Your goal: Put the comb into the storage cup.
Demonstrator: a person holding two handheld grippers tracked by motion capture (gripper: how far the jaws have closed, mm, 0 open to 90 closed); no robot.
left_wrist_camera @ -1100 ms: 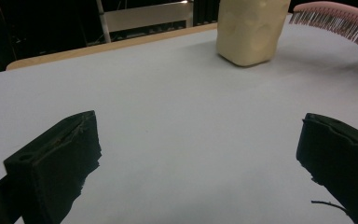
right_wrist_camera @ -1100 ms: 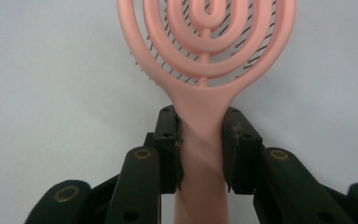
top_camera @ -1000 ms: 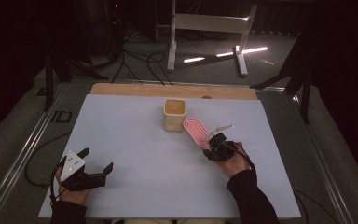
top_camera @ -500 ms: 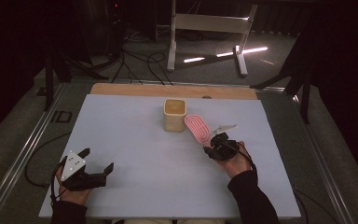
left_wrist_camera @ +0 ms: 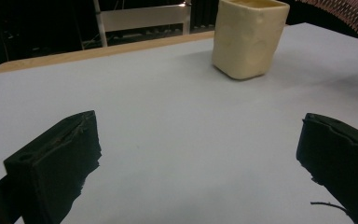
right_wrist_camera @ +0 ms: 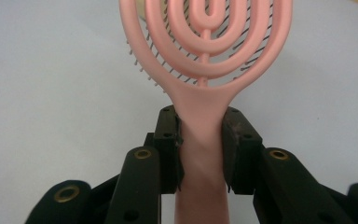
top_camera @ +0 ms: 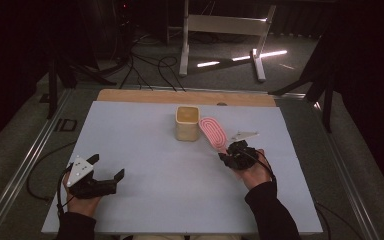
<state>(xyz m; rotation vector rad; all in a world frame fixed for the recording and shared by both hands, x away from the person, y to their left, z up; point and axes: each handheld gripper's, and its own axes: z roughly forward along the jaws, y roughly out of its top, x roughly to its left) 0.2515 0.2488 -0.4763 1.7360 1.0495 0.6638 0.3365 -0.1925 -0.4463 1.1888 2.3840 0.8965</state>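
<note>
Progress check, as far as I can judge it: pickup part looks done, drop-off part isn't.

Right gripper [right_wrist_camera: 200, 140] has its jaws clamped on the handle of the pink hairbrush [right_wrist_camera: 205, 56], pads pressing both sides of the neck just below the head. So jaws are partly closed, w/ the handle filling the gap between them. In the high view the brush [top_camera: 213, 132] sticks out from that gripper [top_camera: 228, 152] toward the cream cup [top_camera: 186, 123], head angled up and left, tip just beside the cup's right side. Can't tell if the head is resting on the white table [top_camera: 145, 150] or slightly off it, tbh it looks lifted a bit in the right gripper view, bristles facing down.

Left gripper [top_camera: 106, 172] sits near the front left corner, well apart from everything. Jaws spread wide, nothing between them, just bare table and the cup [left_wrist_camera: 249, 37] further off in the left gripper view.

My guess is the brush is meant to go into the cup, handle or head first idk. If so, what's left: raise it above the rim, tip it more upright, lower it in, let go. Cup is upright and looks empty from above, so nothing blocking. Left hand prob only needed if the cup starts to tip.
</note>
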